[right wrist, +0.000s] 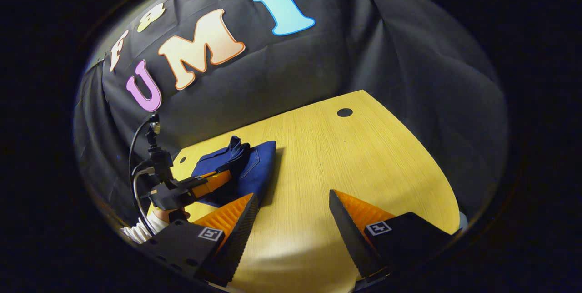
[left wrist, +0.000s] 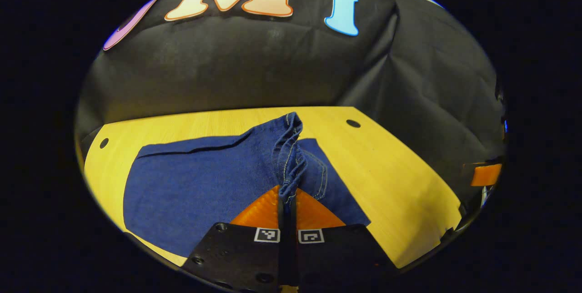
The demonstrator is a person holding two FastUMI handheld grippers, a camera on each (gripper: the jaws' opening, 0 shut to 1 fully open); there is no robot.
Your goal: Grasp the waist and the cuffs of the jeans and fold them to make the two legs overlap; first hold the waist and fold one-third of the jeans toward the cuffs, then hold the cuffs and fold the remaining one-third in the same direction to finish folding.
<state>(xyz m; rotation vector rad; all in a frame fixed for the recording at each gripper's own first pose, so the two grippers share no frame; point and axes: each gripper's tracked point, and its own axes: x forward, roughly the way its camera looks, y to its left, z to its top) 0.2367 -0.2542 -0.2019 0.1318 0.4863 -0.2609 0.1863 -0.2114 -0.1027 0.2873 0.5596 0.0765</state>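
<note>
The dark blue jeans point(left wrist: 200, 179) lie folded on the yellow wooden table point(left wrist: 400, 179). In the left gripper view my left gripper point(left wrist: 287, 197) is shut on a bunched, stitched edge of the denim and holds it lifted above the flat part. In the right gripper view the jeans point(right wrist: 254, 165) show as a small pile at the table's far left, with the left gripper point(right wrist: 213, 179) and the hand holding it beside them. My right gripper point(right wrist: 293, 211) stands open over bare table, to the right of the jeans, with nothing between its fingers.
The black cloth wall point(left wrist: 254, 70) closes the table at the back and right. Round holes point(left wrist: 353, 123) mark the tabletop near its far edge point(right wrist: 344, 112). A cable point(right wrist: 136, 147) rises from the left gripper. Bare wood point(right wrist: 363, 156) stretches right of the jeans.
</note>
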